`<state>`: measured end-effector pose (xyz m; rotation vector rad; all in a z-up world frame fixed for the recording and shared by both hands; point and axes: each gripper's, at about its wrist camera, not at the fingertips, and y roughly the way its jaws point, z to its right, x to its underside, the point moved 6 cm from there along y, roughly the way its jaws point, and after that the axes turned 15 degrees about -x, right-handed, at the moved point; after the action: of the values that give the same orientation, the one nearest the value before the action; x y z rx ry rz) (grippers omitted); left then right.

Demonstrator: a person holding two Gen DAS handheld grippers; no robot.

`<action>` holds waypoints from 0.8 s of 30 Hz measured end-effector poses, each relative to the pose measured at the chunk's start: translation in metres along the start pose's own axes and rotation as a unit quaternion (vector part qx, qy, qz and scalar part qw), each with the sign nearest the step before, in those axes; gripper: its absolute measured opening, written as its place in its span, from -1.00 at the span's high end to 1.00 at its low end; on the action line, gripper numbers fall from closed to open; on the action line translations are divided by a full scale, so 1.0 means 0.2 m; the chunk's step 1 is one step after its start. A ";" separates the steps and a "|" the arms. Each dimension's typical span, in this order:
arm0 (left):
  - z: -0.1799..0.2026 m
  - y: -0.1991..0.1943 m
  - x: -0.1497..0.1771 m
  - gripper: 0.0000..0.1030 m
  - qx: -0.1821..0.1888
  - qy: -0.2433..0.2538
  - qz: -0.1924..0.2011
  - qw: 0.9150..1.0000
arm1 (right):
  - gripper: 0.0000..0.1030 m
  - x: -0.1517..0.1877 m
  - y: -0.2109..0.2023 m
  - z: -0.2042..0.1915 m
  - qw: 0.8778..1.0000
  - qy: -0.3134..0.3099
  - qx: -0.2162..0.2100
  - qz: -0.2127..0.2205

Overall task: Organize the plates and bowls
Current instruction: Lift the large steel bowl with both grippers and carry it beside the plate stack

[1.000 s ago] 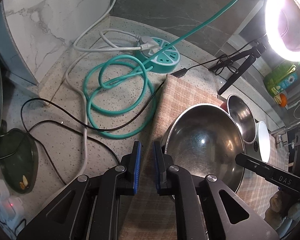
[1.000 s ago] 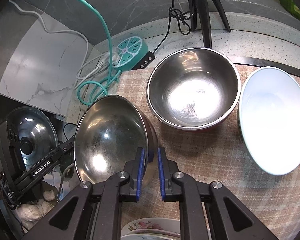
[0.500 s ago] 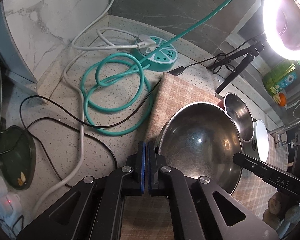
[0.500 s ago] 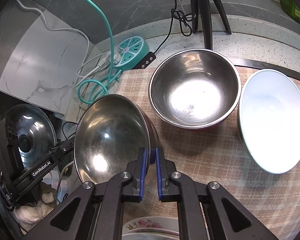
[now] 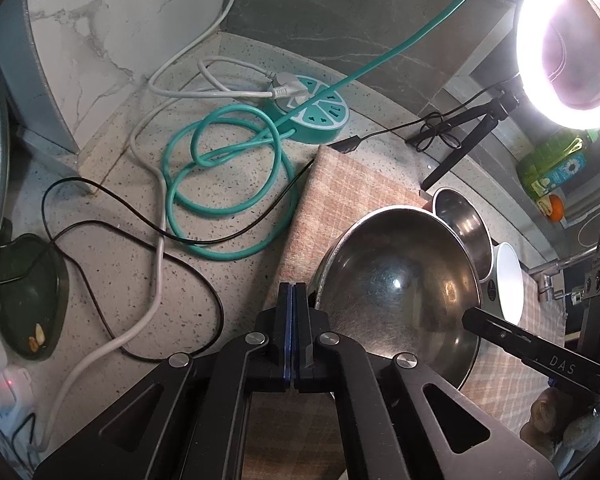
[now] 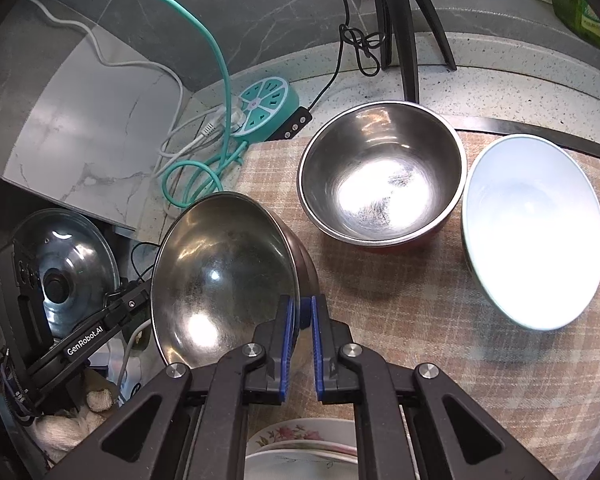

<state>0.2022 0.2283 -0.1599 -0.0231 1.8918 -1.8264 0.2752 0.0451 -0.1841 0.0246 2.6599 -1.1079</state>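
- The large steel bowl (image 6: 224, 280) stood tilted on the checked cloth (image 6: 400, 304), at the cloth's left edge in the right wrist view, its open side turned up and leftward.
- The right claw (image 6: 300, 312) was closed on that bowl's near rim, one blue pad inside the wall and the other outside it.
- The left claw (image 5: 294, 304) was fully closed with its blue pads pressed together and nothing between them; it sat just beside the large steel bowl's (image 5: 400, 292) left rim, above the cloth's (image 5: 340, 196) edge.
- A smaller steel bowl (image 6: 380, 172) with a red outer wall stood upright on the cloth, just beyond and to the right of the large steel bowl.
- A white bowl (image 6: 532, 232) rested tilted, to the right of the smaller steel bowl and very close to it.
- Flowered plates (image 6: 300, 440) lay stacked at the bottom of the right wrist view, nearer than the large steel bowl and partly hidden by the claw's arms.
- A round teal power strip (image 5: 316, 116) sat on the speckled worktop (image 5: 120, 240) beyond the cloth's far left corner, with a teal cable (image 5: 228, 184) coiled to the left of the cloth.
- A lit ring light (image 5: 572, 40) on a black tripod (image 5: 468, 140) stood beyond the smaller steel bowl (image 5: 460, 224).
- A metal pot lid (image 6: 64, 264) showed to the left of the large steel bowl.
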 end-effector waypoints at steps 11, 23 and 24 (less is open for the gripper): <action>0.07 -0.14 0.05 1.00 0.009 -0.003 0.020 1.000 | 0.84 0.05 -0.16 0.00 1.000 -0.004 -0.014 0.007; 0.24 -0.30 0.18 1.00 0.017 -0.001 0.036 0.999 | 0.84 0.12 -0.42 0.05 0.999 -0.007 -0.022 0.022; 0.26 -0.31 0.19 1.00 0.018 -0.001 0.037 0.999 | 0.84 0.13 -0.43 0.06 0.999 -0.007 -0.022 0.023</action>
<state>0.1680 0.1613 -0.1130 0.0576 1.8335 -1.8095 0.2428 -0.0268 -0.1383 0.0695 2.6561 -1.0307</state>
